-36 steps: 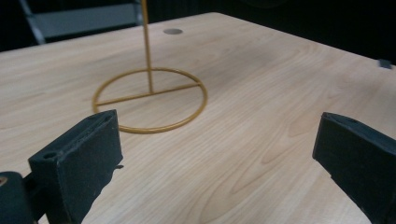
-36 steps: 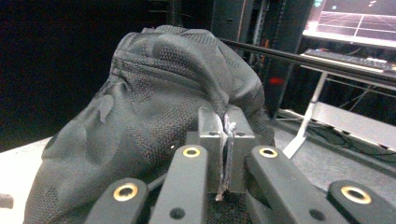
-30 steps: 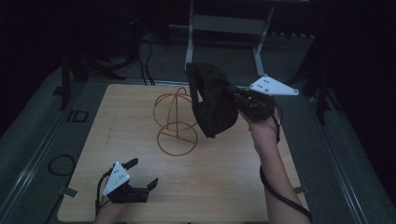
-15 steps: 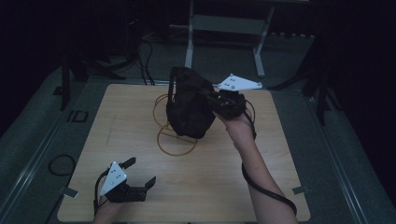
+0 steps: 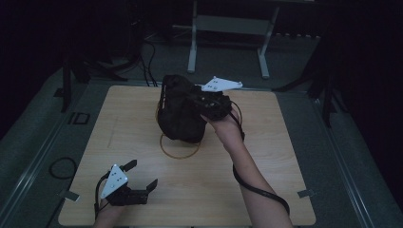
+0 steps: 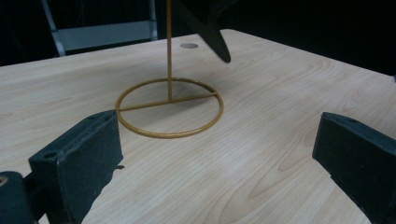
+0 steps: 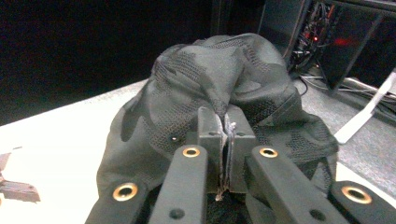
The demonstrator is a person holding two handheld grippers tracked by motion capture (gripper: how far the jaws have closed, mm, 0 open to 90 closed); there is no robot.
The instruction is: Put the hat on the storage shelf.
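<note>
Over the middle of the wooden table (image 5: 266,156) we see the right gripper (image 5: 209,102) raised above the surface, its jaws pressed together on a fold of a black hat (image 5: 178,114) made of mesh-like fabric with a faint camouflage pattern. In the right gripper view the two black jaws meet with only a thin pinch of the hat (image 7: 219,93) between them, and the rest of the cloth bulges up and hangs down on both sides. The hat hangs over a gold wire stand (image 5: 179,146), whose round base ring lies flat on the table just beneath it; the upright rod is mostly hidden behind the fabric in the high view, so we cannot tell whether the hat touches the top of the stand. In the left gripper view the stand (image 6: 169,107) shows its ring, a crossbar and a thin vertical rod rising from the crossbar, with a dark edge of the hat (image 6: 210,28) hanging beside the rod near the top. Near the front left corner of the table the left gripper (image 5: 138,183) rests low, well apart from the stand, with its jaws spread wide and nothing between them. We can read no brand, label or writing on the hat, the stand or the table.
</note>
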